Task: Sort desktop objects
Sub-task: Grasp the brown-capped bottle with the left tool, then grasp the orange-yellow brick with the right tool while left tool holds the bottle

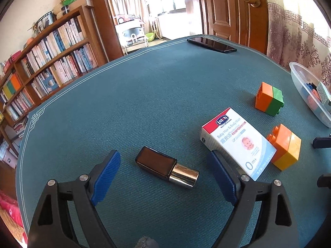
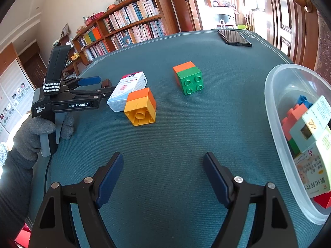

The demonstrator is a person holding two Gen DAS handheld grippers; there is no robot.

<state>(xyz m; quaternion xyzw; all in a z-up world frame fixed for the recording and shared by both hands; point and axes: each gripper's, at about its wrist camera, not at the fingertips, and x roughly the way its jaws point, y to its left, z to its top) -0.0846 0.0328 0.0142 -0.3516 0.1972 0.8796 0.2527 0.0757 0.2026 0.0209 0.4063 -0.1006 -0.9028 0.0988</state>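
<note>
On the green tabletop (image 1: 144,103), a dark bottle with a silver cap (image 1: 167,170) lies on its side between the spread fingers of the left gripper (image 1: 165,175), untouched by either pad. Just beside it lies a white baby-wash box (image 1: 238,142), then an orange-yellow block (image 1: 286,149) and an orange-green block (image 1: 269,99). The right gripper (image 2: 163,177) hovers with fingers spread and nothing between them. A clear tub (image 2: 275,111) of sorted items sits at the right edge; a phone (image 2: 233,37) lies near the far edge.
</note>
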